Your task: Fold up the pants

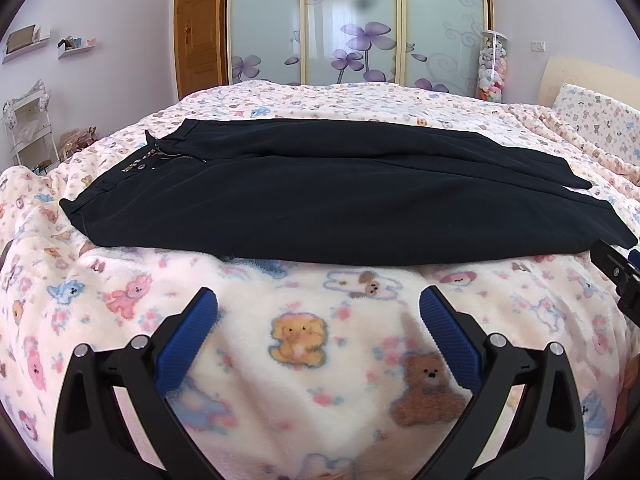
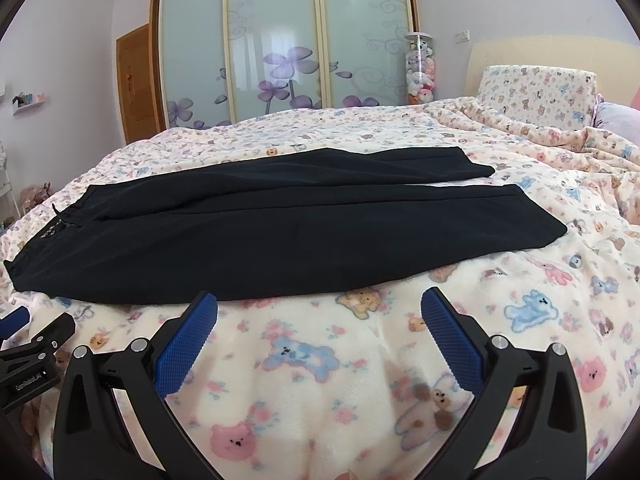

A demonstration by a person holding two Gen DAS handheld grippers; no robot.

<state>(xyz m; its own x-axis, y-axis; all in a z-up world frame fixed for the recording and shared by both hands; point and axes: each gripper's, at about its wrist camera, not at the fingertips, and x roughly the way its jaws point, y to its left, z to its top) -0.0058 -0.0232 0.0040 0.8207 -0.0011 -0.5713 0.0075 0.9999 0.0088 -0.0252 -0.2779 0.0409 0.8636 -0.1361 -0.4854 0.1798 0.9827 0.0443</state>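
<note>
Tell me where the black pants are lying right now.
The black pants lie spread flat across the teddy-print blanket, just beyond both open tools, waistband toward the left and leg ends toward the pillow on the right.

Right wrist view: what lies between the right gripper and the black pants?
Only bare teddy-bear blanket separates the open right gripper from the black pants.

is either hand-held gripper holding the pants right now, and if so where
Nothing is held. The left hand-held gripper and right hand-held gripper are both open over the blanket, short of the near edge of the black pants.
</note>
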